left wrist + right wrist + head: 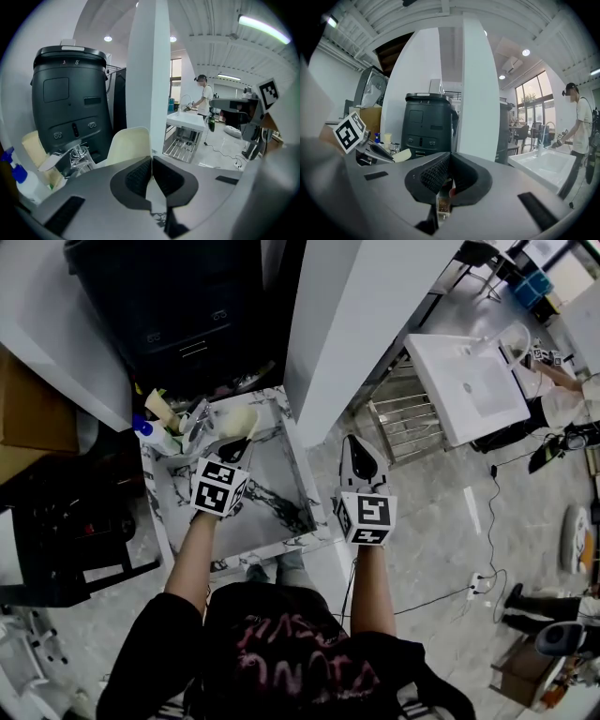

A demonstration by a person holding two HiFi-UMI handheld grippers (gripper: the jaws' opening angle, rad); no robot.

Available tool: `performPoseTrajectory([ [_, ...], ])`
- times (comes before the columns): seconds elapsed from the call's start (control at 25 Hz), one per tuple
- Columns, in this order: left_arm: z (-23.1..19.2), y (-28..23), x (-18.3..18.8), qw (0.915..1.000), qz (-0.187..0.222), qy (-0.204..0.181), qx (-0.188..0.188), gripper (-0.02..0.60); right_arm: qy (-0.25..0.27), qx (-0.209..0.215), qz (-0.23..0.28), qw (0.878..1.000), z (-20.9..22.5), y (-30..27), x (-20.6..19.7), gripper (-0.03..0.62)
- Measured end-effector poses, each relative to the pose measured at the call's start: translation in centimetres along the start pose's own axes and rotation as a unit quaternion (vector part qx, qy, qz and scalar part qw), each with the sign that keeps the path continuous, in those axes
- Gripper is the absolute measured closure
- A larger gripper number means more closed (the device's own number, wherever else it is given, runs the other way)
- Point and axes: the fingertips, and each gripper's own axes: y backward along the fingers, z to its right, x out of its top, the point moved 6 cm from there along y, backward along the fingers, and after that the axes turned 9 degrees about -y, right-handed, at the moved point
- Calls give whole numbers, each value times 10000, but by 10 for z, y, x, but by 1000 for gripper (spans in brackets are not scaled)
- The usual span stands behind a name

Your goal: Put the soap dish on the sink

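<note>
Hanging over the far left part of the marble sink [277, 491], the left gripper [151, 161] has its jaws drawn together, and they seem to pinch the edge of the cream soap dish [127, 146], though the exact contact is hard to make out from its own view. The dish stands tilted up just beyond the jaw tips, above the counter and close to the chrome faucet [77, 157] at the far left corner. A spray bottle with a blue top [18, 176] stands left of the faucet. The right gripper [450, 159] is off to the right of the sink, over the grey floor [422, 521], with its jaws clenched on nothing. The two grippers are well apart, each held out on a bare forearm. Behind the sink rises a large dark bin-like unit [178, 296], and a white pillar [375, 306] stands just right of it. Farther right is a separate white basin [469, 381] on a metal frame, with another person [581, 122] standing at its far side. A cable [489, 521] trails across the floor to a power strip near the right gripper's side.
</note>
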Motion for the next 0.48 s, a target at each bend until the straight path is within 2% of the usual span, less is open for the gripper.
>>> performPoseTrajectory([
  [0.16, -4, -30, -14, 9994, -349, -24, 10, 557, 141, 2, -167, 9998, 13, -4, -6, 580],
  [0.48, -15, -81, -37, 9954, -939, -193, -60, 557, -26, 39, -245, 9997, 34, -13, -15, 580],
])
